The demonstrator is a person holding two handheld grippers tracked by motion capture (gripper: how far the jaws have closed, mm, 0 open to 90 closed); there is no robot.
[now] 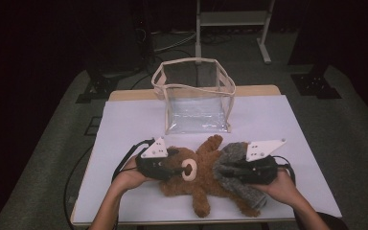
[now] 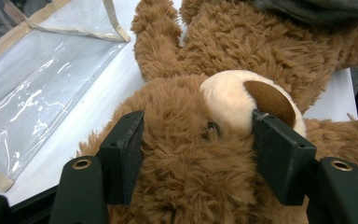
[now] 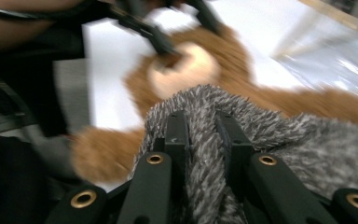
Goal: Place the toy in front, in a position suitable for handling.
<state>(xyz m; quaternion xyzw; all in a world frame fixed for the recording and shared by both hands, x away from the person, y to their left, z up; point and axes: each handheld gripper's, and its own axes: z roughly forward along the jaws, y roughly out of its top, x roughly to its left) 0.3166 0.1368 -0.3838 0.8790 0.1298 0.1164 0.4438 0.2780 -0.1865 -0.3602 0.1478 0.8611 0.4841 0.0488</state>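
Two grips: one plush toy is held at both ends, so the step in hand is judged to be dressing or undressing the teddy bear (image 1: 199,179) with the grey fuzzy garment (image 1: 237,175).
Left gripper (image 1: 165,165): its jaws are pressed on either side of the bear's head, as seen in the left gripper view, where the cream muzzle (image 2: 242,100) lies against the right jaw, at about two o'clock from the gap.
Right gripper (image 1: 249,171): its jaws are drawn narrow on a fold of the grey fuzzy garment (image 3: 205,140), which is pinched between them in the right gripper view.
Bear, place: it is laid on its back on the white table cover (image 1: 134,120), near the front edge, with the head at nine o'clock and the legs at three o'clock in the high view.
Garment, place: it is wrapped over the lower body, at three o'clock from the muzzle, touching the brown fur.
Clear bag (image 1: 196,98): it is stood open at twelve o'clock from the bear, apart from it and untouched.
Next move, judged: the head is to be kept pinned while the garment is drawn along the body; a steady pull in line with the body is called for, since the soft toy can be dragged along with the cloth.
Uncertain: whether the garment is being pulled on or off cannot be told.
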